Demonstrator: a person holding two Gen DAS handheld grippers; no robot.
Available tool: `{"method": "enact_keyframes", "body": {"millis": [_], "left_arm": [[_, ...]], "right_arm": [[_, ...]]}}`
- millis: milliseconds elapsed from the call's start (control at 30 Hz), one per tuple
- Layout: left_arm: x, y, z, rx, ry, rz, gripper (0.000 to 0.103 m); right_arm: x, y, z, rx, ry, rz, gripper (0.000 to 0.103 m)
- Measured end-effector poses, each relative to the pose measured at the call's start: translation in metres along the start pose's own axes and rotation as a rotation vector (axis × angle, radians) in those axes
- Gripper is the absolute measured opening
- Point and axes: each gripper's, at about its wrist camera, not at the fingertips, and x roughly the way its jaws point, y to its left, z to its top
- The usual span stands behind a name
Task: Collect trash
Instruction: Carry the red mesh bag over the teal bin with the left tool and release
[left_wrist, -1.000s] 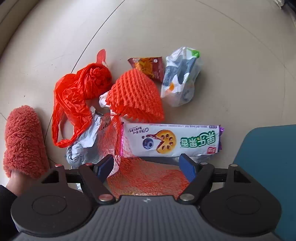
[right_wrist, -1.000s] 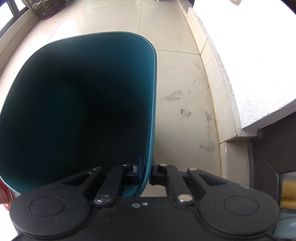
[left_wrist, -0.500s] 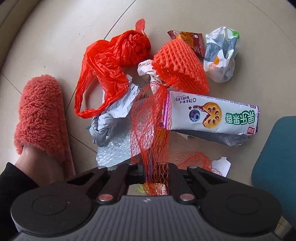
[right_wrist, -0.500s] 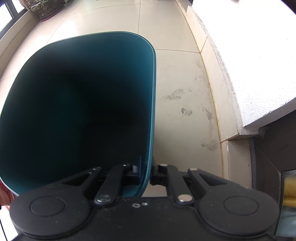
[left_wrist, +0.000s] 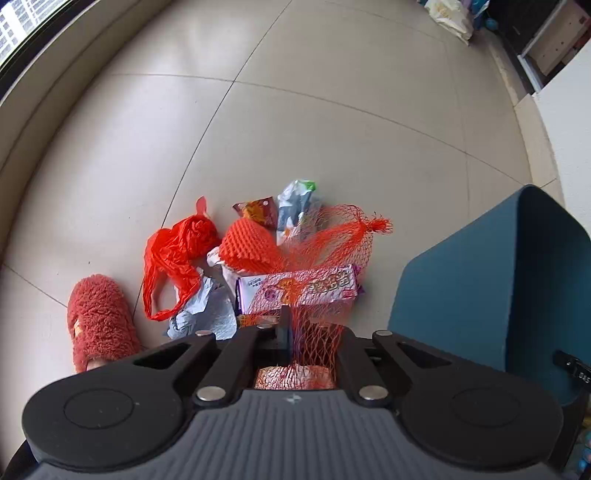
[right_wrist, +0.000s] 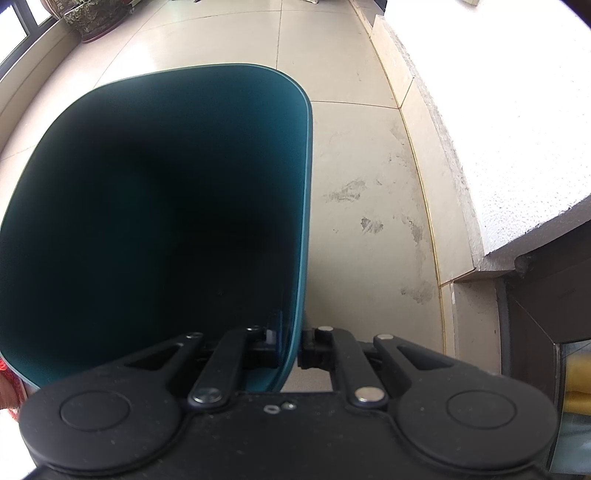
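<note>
Dangling from left gripper (left_wrist: 291, 332): orange mesh net bag (left_wrist: 325, 254), stretched, knotted tip

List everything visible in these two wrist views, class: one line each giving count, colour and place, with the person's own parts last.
net bag: 1, orange mesh, hanging from the left gripper above the litter
snack packet: 1, white and purple, on the floor behind the net
foam fruit sleeve: 1, orange, in the pile
plastic bag: 1, red, left of the pile
grey wrapping: 1, crumpled, near side of the pile
small wrappers: 2, far side of the pile
bin: 1, teal, right of the pile
plant pot: 1, by the window
slipper: 1, rust red, on a foot
left gripper: shut on the net bag
right gripper: shut on the bin's rim
</note>
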Motion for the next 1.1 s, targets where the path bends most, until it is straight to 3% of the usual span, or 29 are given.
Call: {"method": "enact_keyframes", "body": {"millis": [400,567,700,1100], "left_arm": [[-0.118,-0.153,0.002,0.309,-0.174,-0.208,0.001],[-0.134,-0.201,0.009,0.337,-0.253,-0.284,0.001],[-0.103,-0.236,0.008,0.378,-0.241,-0.234,0.001],[0.076,-0.264,-0.024,0.534,0.009,0.053,0.001]], "right_arm": [[0.000,0.004,0.005,-0.018,0.006,-0.004,0.006],[-0.001,0.003,0.004,-0.024,0.000,0.001,0.007],[0.000,0.000,0.003,-0.020,0.003,0.001,0.007],[0.000,0.001,0.003,-0.049,0.006,0.018,0.007]]}}
